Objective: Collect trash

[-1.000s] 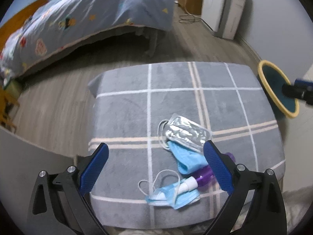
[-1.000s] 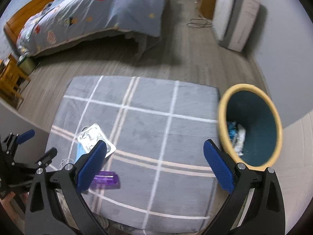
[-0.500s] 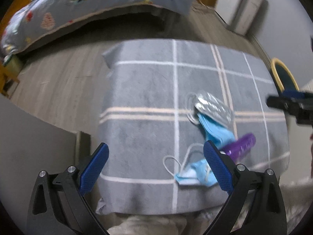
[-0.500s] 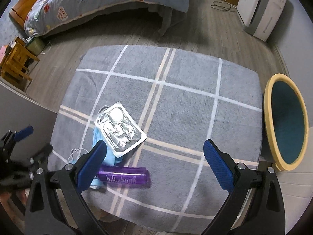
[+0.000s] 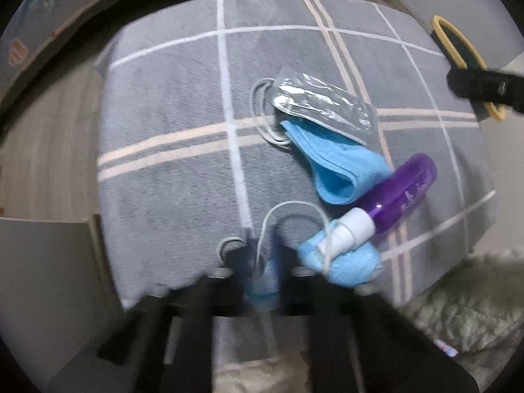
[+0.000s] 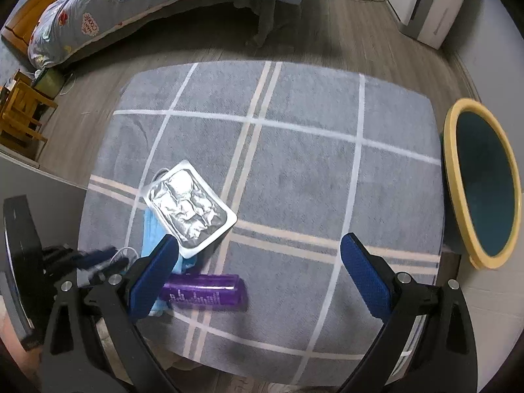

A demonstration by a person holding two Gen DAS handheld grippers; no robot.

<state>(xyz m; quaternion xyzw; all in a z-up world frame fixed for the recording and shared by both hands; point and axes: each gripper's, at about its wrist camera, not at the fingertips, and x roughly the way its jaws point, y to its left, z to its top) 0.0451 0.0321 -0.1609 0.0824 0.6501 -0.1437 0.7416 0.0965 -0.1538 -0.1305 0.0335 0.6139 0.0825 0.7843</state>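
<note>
Blue face mask (image 5: 340,268) at bottom centre of left view, on grey plaid rug (image 5: 170,104); one end pinched between left tongs (image 5: 262,262), just closed together on it. Purple spray bottle (image 5: 399,193) touching mask's right side. Foil pack (image 6: 188,204) over second blue mask (image 5: 334,167), above. Right tongs (image 6: 255,271) apart, nothing between. Yellow-rimmed bin (image 6: 458,177) at right edge.

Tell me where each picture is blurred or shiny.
Left wrist view: the left gripper is motion-smeared, shut on a blue face mask; the foil packet glints. Right wrist view: mostly sharp; only the left gripper at the left edge is smeared, and the foil packet shines.
</note>
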